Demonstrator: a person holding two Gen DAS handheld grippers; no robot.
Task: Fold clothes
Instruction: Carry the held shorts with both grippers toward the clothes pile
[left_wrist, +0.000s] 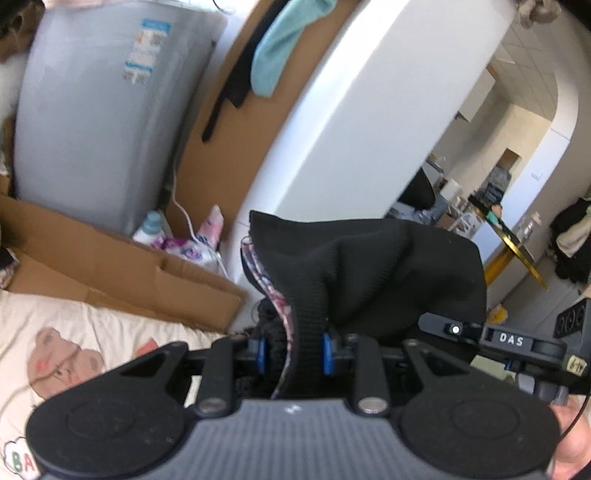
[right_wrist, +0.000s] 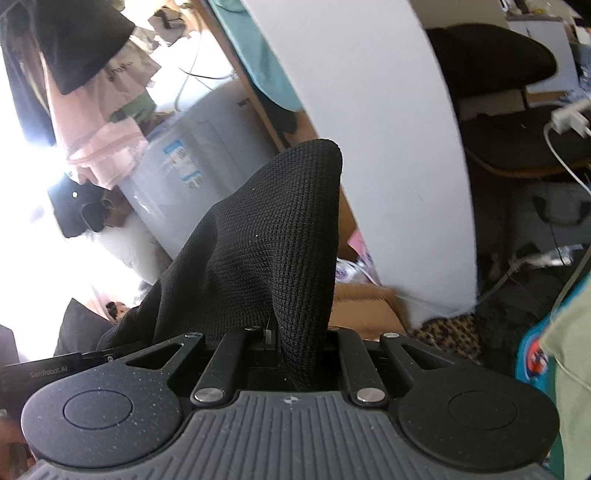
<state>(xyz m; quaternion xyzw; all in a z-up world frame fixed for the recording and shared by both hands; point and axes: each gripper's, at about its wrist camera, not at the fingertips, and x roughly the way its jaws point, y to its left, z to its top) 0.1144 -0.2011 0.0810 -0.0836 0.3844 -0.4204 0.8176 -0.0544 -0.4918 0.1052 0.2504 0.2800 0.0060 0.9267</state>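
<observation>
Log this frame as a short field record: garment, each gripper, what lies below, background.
garment: black knit garment, lifted, patterned lining showing at one edge
left gripper: shut on the garment's ribbed edge
right gripper: shut on a bunch of the same fabric
below: cream bear-print sheet
background: grey washing machine, cardboard box, white wall

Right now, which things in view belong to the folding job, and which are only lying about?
In the job:
- black knit garment
- left tongs, shut on it
- right tongs, shut on it

Lying about:
- cardboard box
- teal cloth
- grey appliance
- bear-print sheet
</observation>
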